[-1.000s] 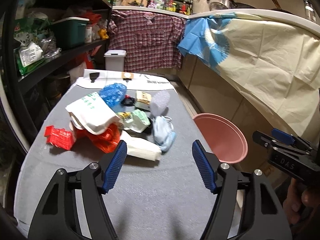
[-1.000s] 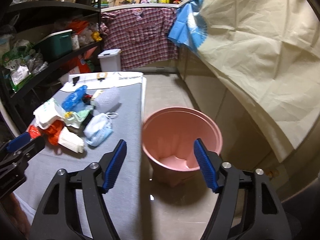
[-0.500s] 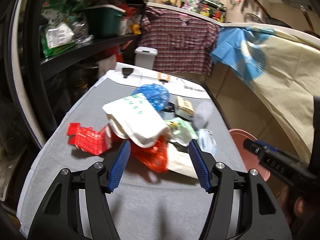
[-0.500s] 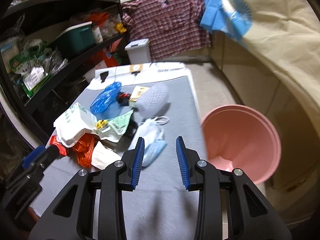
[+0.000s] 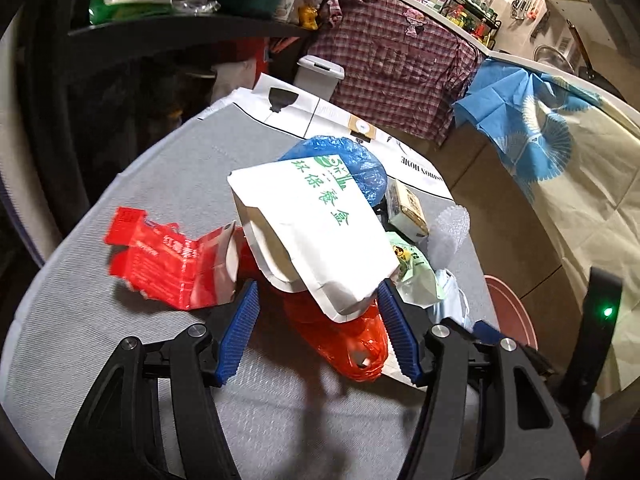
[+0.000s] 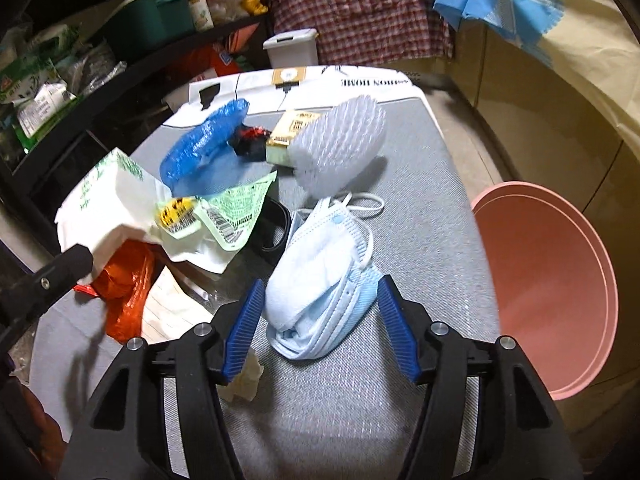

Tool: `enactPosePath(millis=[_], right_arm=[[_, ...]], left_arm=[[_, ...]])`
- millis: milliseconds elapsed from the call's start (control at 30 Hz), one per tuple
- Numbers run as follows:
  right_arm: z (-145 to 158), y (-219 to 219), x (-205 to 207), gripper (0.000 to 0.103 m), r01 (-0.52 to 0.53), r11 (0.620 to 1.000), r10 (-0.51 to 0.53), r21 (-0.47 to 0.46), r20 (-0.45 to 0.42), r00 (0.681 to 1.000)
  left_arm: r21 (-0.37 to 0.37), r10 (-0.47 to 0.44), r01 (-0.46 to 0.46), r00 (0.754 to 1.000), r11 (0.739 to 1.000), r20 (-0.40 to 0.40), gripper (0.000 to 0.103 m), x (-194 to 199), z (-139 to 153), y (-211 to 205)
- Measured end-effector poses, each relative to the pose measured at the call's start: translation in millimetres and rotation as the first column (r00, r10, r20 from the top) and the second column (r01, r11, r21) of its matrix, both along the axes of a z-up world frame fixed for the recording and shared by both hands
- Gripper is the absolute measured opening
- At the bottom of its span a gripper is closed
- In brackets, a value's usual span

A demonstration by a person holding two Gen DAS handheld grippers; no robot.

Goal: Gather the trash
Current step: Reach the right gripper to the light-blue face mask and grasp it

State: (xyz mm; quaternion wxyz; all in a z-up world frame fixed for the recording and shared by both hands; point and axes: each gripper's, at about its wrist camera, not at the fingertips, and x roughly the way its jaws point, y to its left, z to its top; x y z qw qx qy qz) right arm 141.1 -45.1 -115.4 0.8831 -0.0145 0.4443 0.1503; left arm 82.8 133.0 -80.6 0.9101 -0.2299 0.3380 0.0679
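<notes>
A heap of trash lies on the grey table point(image 5: 100, 340). My left gripper point(image 5: 318, 324) is open, its blue pads either side of an orange plastic bag point(image 5: 340, 340) and the low end of a white paper bag with green print point(image 5: 316, 232). A red wrapper point(image 5: 168, 260) lies left of it. My right gripper point(image 6: 318, 322) is open around a bundle of light blue face masks point(image 6: 320, 280). A pink bucket point(image 6: 548, 280) stands on the floor right of the table.
Also in the pile are a blue plastic bag point(image 6: 204, 144), a green-printed packet point(image 6: 228, 212), a small box point(image 6: 292, 132), white bubble wrap point(image 6: 340, 144) and a crumpled tissue point(image 6: 244, 380). Dark shelves point(image 5: 160, 28) run along the left. A white bin point(image 5: 320, 76) stands beyond the table.
Both grippers have moved forward and down to the pile. The right gripper has opened wider and now straddles the masks. The left one now straddles the orange bag.
</notes>
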Motion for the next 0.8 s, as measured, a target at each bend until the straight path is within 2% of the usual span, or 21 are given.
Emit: enactPosePath(millis=[200,400,567,667,733,800], right_arm=[[-9.1,3.1,4.4,0.059,-0.01,1.0,0.01,-0.008,-0.013,1.0],[-9.9,3.1,6.2,0.059,-0.008,1.0,0.008,-0.008,-0.005,1.0],[-7.8,2.2,4.6,0.046,-0.011,1.0,0.011,-0.001,-0.007,1.0],[-4.9,-0.7,2.5,0.038,-0.007,1.0,0.007,-0.004,0.004,1.0],[-3.4,-4.1,2.2,0.033,-0.002,1.0,0.002,0.003,0.003,1.0],[-1.1,-6.6,0.8,0.029,0.003,1.0,-0.003,0.006,0.009,1.0]], left_arm=[[-0.038,-0.001,0.002,1.0,0.999,0.011,0.06,10.2,-4.4,2.8],[-0.046,0.021,-0.018,0.997,0.999,0.071,0.06,7.9,5.2,8.8],[-0.06,0.035,-0.03,0.995,0.998,0.092,0.059,11.8,9.7,14.3],[-0.06,0.038,-0.032,0.994,0.998,0.106,0.051,12.8,12.4,15.5],[-0.072,0.03,-0.022,0.994,0.997,0.108,0.041,14.0,12.8,16.7],[-0.072,0.018,-0.01,0.993,0.997,0.116,0.037,13.7,14.3,15.8]])
